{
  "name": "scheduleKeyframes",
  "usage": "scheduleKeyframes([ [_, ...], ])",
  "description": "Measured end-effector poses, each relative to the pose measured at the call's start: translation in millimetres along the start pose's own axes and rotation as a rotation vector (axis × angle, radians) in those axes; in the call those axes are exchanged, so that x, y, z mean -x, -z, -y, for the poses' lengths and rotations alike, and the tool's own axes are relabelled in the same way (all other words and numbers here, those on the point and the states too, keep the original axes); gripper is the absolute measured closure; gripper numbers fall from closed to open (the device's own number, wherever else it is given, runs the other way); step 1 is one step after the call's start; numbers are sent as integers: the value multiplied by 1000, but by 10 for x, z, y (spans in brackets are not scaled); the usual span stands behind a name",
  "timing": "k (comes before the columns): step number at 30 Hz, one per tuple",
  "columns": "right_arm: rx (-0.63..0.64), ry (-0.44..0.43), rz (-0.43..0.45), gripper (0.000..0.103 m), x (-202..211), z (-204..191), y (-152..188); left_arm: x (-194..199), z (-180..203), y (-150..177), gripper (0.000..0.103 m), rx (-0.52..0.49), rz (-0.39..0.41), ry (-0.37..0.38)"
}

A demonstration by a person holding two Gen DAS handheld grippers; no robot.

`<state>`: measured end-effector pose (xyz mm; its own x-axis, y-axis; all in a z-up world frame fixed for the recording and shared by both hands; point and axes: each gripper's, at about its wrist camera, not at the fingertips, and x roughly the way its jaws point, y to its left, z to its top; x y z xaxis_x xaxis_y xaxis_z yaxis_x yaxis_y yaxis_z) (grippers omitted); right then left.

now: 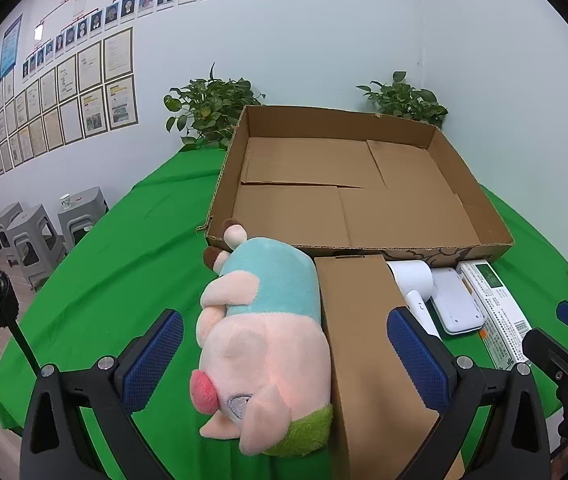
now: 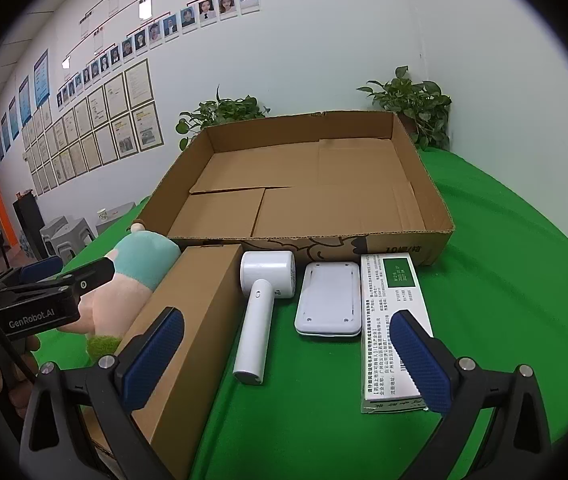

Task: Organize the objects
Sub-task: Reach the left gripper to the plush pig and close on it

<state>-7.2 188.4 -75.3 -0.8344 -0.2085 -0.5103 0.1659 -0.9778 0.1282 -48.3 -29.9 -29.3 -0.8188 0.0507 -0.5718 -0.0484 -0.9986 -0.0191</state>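
Five loose items lie in a row on the green worktop (image 2: 504, 240), just at the near wall of a shallow open cardboard tray (image 2: 424, 184).

- Plush pig (image 1: 263, 336): pink with a teal body, on its side at the 9 o'clock end of the row, touching the long brown carton.
- Long brown carton (image 2: 199, 308): closed, lying flat, between the plush pig and the white handheld device.
- White handheld device (image 2: 259, 304): cylindrical head toward the tray, handle pointing to 6 o'clock.
- White flat device (image 2: 328, 300): face down, just beside the handheld device at its 3 o'clock.
- Green-and-white printed box (image 2: 396, 320): long, flat, at the 3 o'clock end of the row.

Left gripper (image 1: 284, 360): released, jaws spread wide, hovering over the plush pig and the carton's edge, gripping nothing.

Right gripper (image 2: 288, 360): released, jaws wide apart, hovering above the handheld device's handle, with the carton near its 9 o'clock finger and the printed box under its 3 o'clock finger.

Two potted plants (image 2: 416, 108) stand behind the tray at 12 o'clock.
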Motion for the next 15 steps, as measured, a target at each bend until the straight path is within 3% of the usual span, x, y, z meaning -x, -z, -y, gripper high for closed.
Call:
scheduleKeyframes([
  [8,7,-19,-10,1,-46,-54,-19,14,-148,35,0,44,-20,4],
  [15,12,-66,-22,1,-55,-106,-15,76,-209,88,0,63,-48,-49],
])
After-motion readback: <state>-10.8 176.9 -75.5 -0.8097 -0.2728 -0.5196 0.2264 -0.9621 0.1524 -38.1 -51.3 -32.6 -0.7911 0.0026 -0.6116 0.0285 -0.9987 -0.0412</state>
